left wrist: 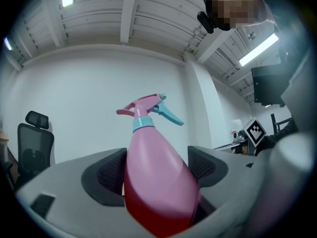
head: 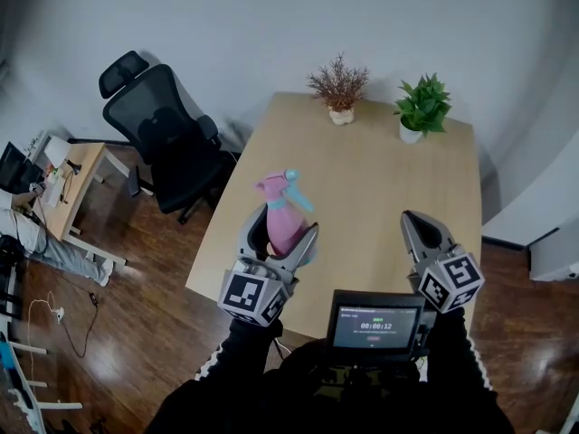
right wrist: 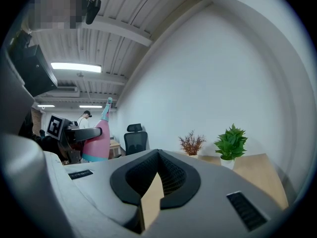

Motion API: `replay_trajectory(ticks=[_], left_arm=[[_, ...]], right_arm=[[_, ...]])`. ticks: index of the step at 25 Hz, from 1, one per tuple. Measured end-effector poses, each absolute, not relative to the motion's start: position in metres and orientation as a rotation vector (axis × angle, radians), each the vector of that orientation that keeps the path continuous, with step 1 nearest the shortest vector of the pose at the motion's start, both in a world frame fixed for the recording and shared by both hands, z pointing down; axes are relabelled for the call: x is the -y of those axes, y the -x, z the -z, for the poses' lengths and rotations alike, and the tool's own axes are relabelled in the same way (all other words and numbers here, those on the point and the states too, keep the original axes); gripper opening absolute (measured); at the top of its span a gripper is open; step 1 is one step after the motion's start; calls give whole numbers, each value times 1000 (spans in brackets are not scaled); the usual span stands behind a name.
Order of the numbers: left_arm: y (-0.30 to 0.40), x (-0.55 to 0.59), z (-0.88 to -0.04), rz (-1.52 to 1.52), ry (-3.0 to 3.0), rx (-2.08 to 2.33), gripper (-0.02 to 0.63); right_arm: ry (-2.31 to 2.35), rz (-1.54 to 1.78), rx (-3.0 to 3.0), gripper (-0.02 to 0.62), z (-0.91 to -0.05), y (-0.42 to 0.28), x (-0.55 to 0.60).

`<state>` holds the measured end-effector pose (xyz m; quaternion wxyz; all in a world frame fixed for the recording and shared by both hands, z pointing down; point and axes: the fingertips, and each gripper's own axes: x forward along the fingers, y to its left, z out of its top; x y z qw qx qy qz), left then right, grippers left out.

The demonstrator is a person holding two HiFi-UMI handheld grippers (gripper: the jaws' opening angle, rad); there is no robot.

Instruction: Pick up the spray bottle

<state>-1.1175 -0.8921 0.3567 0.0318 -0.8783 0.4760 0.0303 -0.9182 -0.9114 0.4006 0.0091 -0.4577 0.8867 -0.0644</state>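
Note:
The spray bottle (head: 286,217) is pink with a light blue collar and trigger. My left gripper (head: 285,231) is shut on its body and holds it upright above the near left part of the wooden table (head: 380,179). In the left gripper view the spray bottle (left wrist: 158,177) fills the gap between the two dark pads (left wrist: 106,175), nozzle pointing left. My right gripper (head: 423,229) is shut and holds nothing, at the table's near right. From the right gripper view (right wrist: 157,175) the bottle (right wrist: 99,142) shows far left.
A dried plant (head: 339,89) and a green potted plant (head: 422,107) stand at the table's far edge. A black office chair (head: 167,134) is left of the table. A small screen (head: 375,325) sits at my chest. A side desk (head: 68,183) is far left.

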Motion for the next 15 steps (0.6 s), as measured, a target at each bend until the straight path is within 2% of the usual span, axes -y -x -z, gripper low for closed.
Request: replay_trajectory(ticks=[15], left_arm=[[1107, 888, -361, -52, 2700, -1460, 382]], right_arm=[[1426, 201, -2748, 3, -392, 912, 914]])
